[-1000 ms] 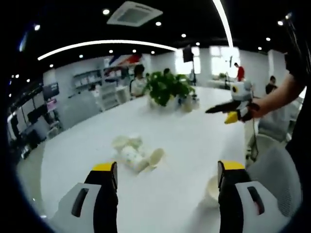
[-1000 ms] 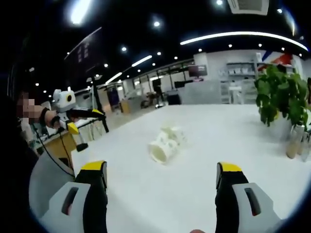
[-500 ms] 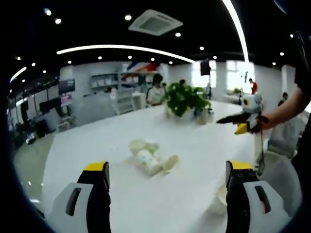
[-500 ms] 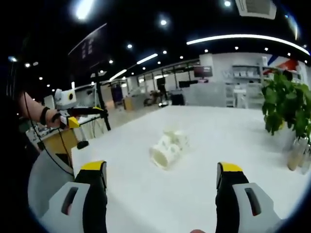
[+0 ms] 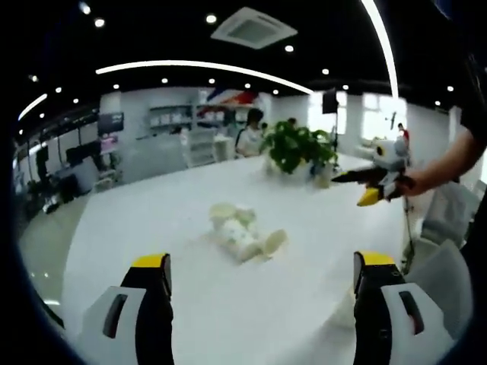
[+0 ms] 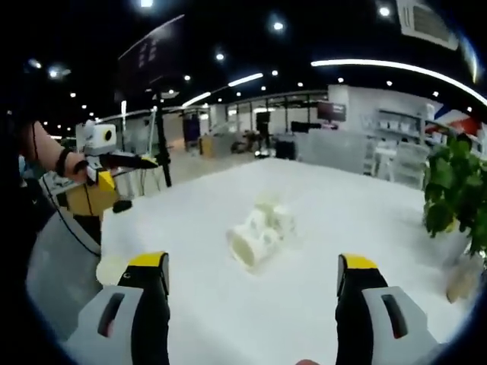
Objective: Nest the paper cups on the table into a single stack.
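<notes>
Paper cups: a small cluster of white paper cups [image 5: 242, 234] lies tipped over on the white table [image 5: 152, 220], just above the middle of the left gripper view; in the right gripper view the same cluster [image 6: 259, 232] sits a little left of centre.
Cup axis: in the left gripper view the nearest cup lies on its side, long axis running from upper left to lower right, its open mouth [image 5: 275, 242] toward the lower right. In the right gripper view the nearest cup's mouth [image 6: 243, 245] faces the lower left, toward the camera. How many cups make up the cluster is too blurred to tell.
Lone cup: another pale cup [image 6: 112, 268] stands near the table edge at lower left of the right gripper view, well apart from the cluster.
Left gripper: [image 5: 260, 304] its yellow-tipped jaws rise from the bottom of its own view, spread wide with nothing between them, short of the cups. Seen from the right gripper view, it [image 6: 125, 162] is held at left above the table edge, pointing right, a forearm behind it.
Right gripper: [image 6: 253, 300] jaws likewise wide apart and empty. In the left gripper view it [image 5: 365, 181] hangs at right, pointing left, a forearm behind it.
Surroundings: a potted green plant [image 5: 295, 148] stands on the table beyond the cups.
</notes>
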